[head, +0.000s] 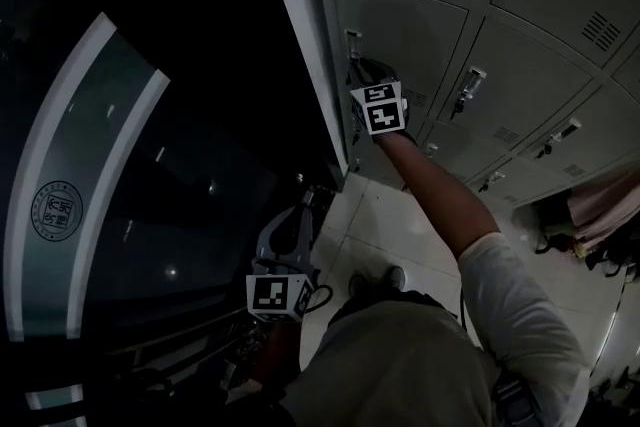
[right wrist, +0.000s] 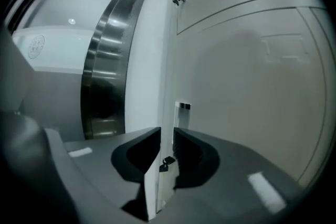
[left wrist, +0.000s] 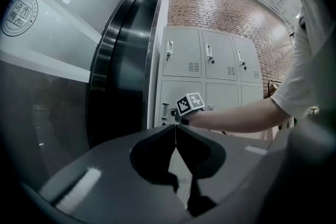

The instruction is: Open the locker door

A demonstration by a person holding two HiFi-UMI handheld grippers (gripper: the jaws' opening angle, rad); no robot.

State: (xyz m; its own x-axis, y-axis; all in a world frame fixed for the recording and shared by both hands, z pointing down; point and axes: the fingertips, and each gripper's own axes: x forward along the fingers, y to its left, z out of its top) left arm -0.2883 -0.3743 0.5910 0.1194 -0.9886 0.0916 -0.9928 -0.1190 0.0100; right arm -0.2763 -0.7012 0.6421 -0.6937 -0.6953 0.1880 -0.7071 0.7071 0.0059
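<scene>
your right gripper (head: pixel 357 73) is raised to the left edge of a grey locker door (head: pixel 415 33), your arm stretched out towards it. in the right gripper view its jaws are pinching the door's thin upright handle (right wrist: pixel 178 113), and a small dark lock (right wrist: pixel 167 161) sits on that strip between them. the door lies flush with the lockers around it. your left gripper (left wrist: pixel 175 126) hangs low above the tiled floor (head: pixel 372 215), jaws pressed together on nothing.

right gripper (head: pixel 358 73) around locker handle (right wrist: pixel 167 136), left gripper (head: pixel 296 220) apart
</scene>
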